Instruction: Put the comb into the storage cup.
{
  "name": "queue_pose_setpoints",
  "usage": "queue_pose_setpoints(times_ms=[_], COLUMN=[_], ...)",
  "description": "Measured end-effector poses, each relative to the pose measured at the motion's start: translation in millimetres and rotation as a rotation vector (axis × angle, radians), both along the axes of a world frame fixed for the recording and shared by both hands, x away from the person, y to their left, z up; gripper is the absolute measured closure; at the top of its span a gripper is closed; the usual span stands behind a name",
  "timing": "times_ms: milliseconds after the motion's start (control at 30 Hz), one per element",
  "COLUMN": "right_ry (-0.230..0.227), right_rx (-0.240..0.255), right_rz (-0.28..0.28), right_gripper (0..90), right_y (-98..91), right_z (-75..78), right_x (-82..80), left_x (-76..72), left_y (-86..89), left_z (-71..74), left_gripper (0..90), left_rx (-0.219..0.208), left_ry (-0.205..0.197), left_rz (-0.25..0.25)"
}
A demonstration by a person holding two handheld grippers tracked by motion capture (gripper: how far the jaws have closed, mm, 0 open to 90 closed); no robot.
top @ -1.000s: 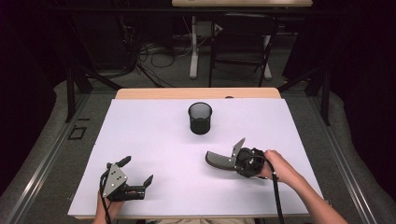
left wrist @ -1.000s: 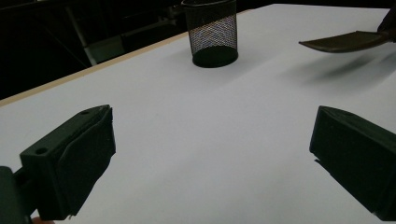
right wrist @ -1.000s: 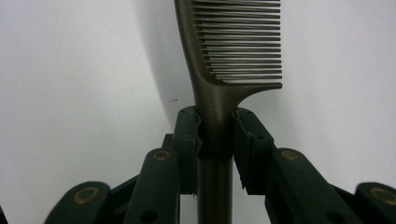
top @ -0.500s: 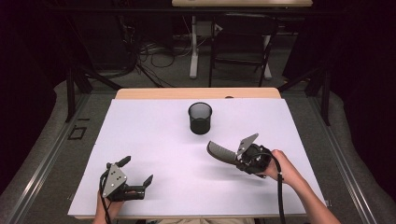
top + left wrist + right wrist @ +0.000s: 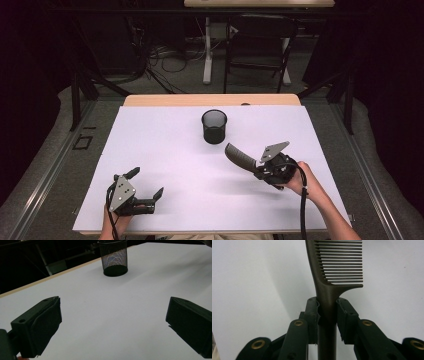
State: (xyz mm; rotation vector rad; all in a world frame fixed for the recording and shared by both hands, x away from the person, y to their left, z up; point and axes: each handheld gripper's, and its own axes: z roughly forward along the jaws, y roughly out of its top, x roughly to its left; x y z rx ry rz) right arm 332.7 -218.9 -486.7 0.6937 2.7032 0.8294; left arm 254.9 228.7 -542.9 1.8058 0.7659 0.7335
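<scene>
A: Comb [image 5: 329, 285] was seen clamped by its handle between the jaws of the right gripper [image 5: 327, 312], teeth pointing to three o'clock in the right gripper view.

B: And from the high view?

A: The right gripper [image 5: 257, 167] was held at about four o'clock from the middle of the table [image 5: 165, 145], and the comb [image 5: 240, 157] was carried clear of the white top, its free end aimed toward ten o'clock. A soft shadow was cast on the table beneath it.

B: Where was the cup [image 5: 214, 127] placed?

A: It was stood upright toward twelve o'clock, well apart from the comb's tip. In the left gripper view the cup [image 5: 113, 257] was seen far off, at twelve o'clock between the jaws.

B: And the left gripper [image 5: 145, 192]?

A: It was rested at seven o'clock, near the table's front edge, with its jaws spread wide and nothing grasped between them.
</scene>
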Motion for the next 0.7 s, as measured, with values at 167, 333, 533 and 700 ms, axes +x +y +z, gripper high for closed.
queue_pose_setpoints(times_ms=[167,333,533,700], right_ry=[-0.012,-0.033,-0.058,-0.069], right_rx=[0.035,0.081,0.135,0.163], right_rz=[-0.016,-0.037,-0.059,-0.082], right_gripper=[72.4,72.4,72.4,72.4], right_y=[-2.3,-3.2,-5.9,-7.4], right_z=[1.2,2.4,4.2,1.0], right_x=[-1.6,-3.0,-4.4,-3.1], left_x=[0.6,0.1,0.8,0.4], left_y=[0.2,0.2,-0.1,-0.6], left_z=[-0.4,-0.1,-0.4,-0.2], left_gripper=[0.2,0.2,0.3,0.3], left_rx=[0.000,0.001,-0.002,0.001], left_ry=[0.005,0.001,0.004,0.003], left_rz=[0.001,0.000,-0.001,-0.005])
